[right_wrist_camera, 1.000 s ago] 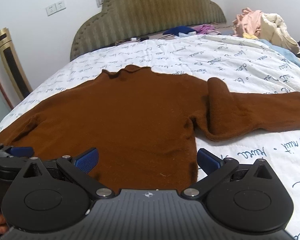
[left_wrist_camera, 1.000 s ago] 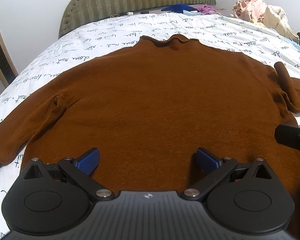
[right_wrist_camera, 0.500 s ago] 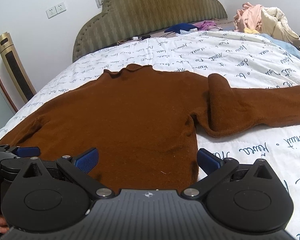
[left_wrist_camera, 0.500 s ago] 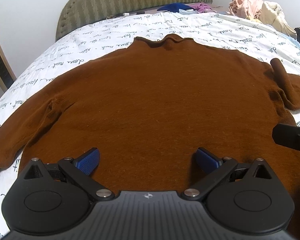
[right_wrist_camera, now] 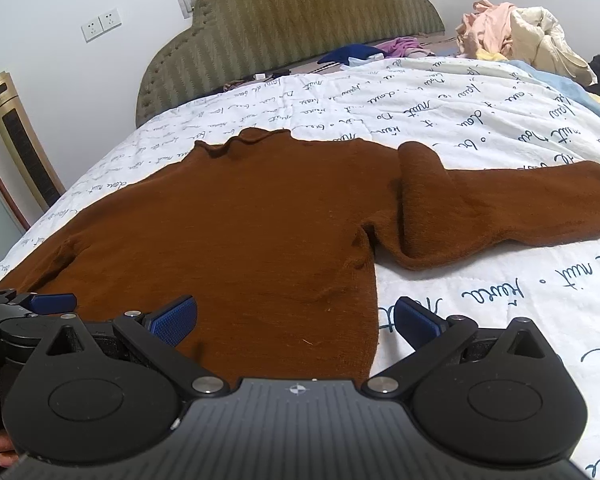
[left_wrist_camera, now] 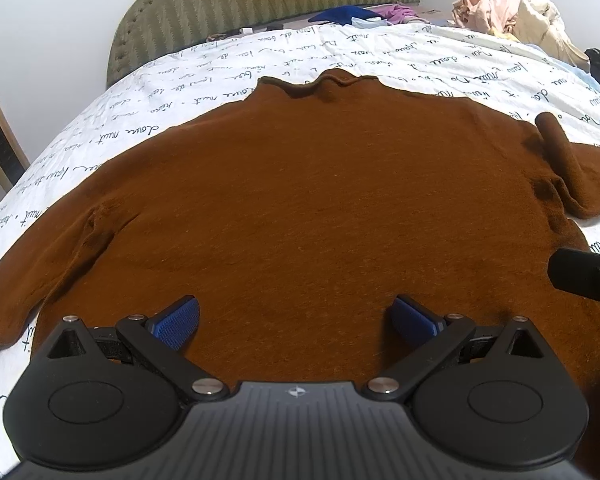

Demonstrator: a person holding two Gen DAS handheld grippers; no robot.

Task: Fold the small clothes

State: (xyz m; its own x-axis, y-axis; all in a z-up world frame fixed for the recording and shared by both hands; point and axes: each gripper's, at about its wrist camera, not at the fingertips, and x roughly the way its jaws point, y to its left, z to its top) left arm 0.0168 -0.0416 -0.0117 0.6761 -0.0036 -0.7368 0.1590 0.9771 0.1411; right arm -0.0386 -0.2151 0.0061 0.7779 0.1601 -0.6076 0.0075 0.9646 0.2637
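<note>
Bed (right_wrist_camera: 480, 128) with a script-printed white cover carries the work; a heap of unfolded clothes (right_wrist_camera: 520, 36) sits at its far right corner. Brown sweater (left_wrist_camera: 300, 208) lies spread flat, collar toward the headboard (right_wrist_camera: 284, 28), body smooth. No fold has been made: both sleeves lie out to the sides, and the right sleeve (right_wrist_camera: 500, 212) shows a raised ridge at the shoulder. Left claw (left_wrist_camera: 296, 318) hovers low over the hem at mid-body, jaws wide apart, gripping nothing. Right claw (right_wrist_camera: 296, 318) straddles the sweater's right side edge near the hem, likewise spread and empty. Judgement: task at its start; sleeves, body folds and the heap all remain.
</note>
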